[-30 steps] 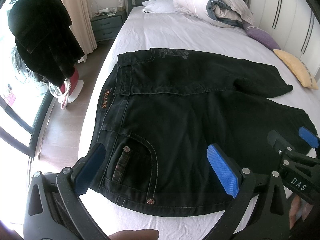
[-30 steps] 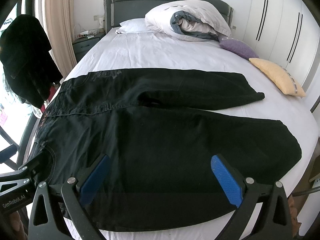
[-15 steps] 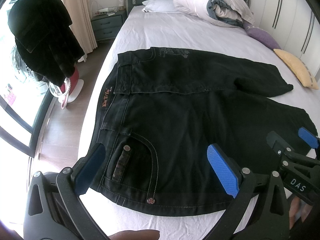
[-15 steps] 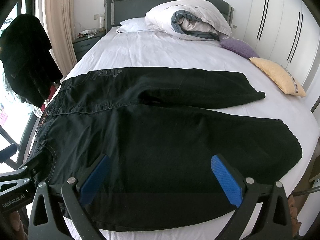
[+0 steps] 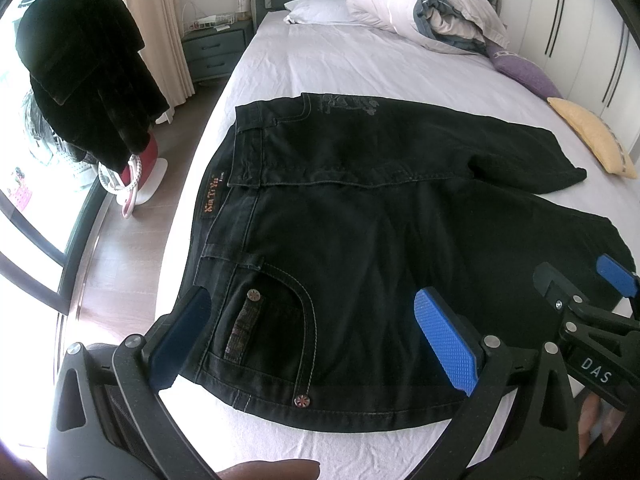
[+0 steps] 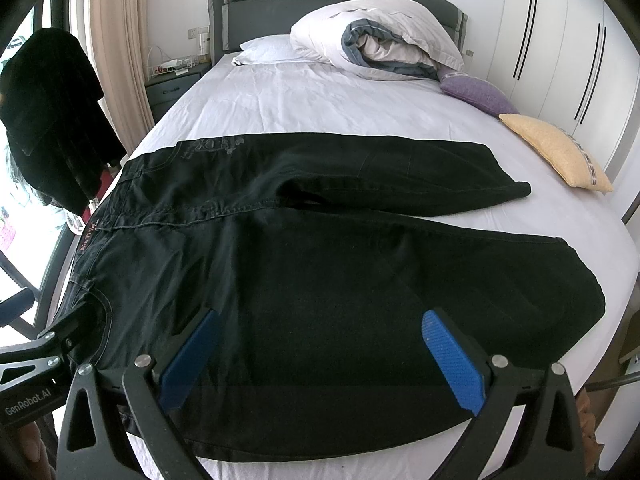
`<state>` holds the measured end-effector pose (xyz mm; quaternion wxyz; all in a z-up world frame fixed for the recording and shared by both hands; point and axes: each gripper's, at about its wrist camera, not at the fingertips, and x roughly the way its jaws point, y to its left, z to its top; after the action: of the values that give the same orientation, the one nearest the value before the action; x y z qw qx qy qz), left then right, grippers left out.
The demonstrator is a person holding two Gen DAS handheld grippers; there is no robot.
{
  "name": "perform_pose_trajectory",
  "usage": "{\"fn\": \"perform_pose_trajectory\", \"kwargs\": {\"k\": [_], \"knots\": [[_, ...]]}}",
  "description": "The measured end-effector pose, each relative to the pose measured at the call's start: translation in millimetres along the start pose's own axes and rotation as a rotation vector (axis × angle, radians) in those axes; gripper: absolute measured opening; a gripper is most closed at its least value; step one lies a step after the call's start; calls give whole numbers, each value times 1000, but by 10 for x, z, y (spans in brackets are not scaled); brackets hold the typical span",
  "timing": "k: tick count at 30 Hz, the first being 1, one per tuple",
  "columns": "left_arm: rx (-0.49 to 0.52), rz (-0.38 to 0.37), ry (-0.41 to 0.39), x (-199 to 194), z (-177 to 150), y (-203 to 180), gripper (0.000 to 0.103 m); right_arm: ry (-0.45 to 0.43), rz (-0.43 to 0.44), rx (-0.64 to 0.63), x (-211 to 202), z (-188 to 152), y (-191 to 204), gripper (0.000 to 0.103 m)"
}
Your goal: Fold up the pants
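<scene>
Black pants (image 5: 360, 220) lie spread flat across the white bed (image 5: 360, 68), waistband to the left, both legs running right; they also show in the right wrist view (image 6: 320, 248). My left gripper (image 5: 312, 340) is open and empty, hovering over the near hip pocket at the waist end. My right gripper (image 6: 320, 356) is open and empty, above the near leg at its near edge. The right gripper also shows at the right edge of the left wrist view (image 5: 592, 320). The left gripper shows at the lower left of the right wrist view (image 6: 36, 364).
A rolled duvet (image 6: 384, 40) and white pillow (image 6: 268, 50) lie at the headboard. A purple cushion (image 6: 476, 92) and a yellow cushion (image 6: 556, 152) sit at the bed's right. A black coat (image 5: 84, 68) hangs left of the bed beside a nightstand (image 5: 216, 48).
Both grippers have barely moved, with only a slight shift of view. The pants lie as before.
</scene>
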<state>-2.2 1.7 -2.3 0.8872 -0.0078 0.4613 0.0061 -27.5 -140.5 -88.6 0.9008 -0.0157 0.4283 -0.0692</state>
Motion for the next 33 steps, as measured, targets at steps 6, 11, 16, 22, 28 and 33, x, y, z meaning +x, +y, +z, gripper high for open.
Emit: {"fn": "perform_pose_trajectory", "kwargs": {"k": [6,11,16,22,28,33], "knots": [[1,1,0,1,-3,1,103,-1,1,1,-1,6,-5,103],[0,1,1,0,2,-2,103,-1,1,0,6,-4,3,103],[0,1,1,-14,-29,-11,103,1,2,1,3,13,-6,103],[1,1,3,17,-67,-3,103,1,2,1,3,-8,3,103],[2,1,4,35,-91,1,103,3,3,0,6,4,-4,103],[-3,-18,13,69,-99,23,103,4,7,-5,23,-47,44,103]]}}
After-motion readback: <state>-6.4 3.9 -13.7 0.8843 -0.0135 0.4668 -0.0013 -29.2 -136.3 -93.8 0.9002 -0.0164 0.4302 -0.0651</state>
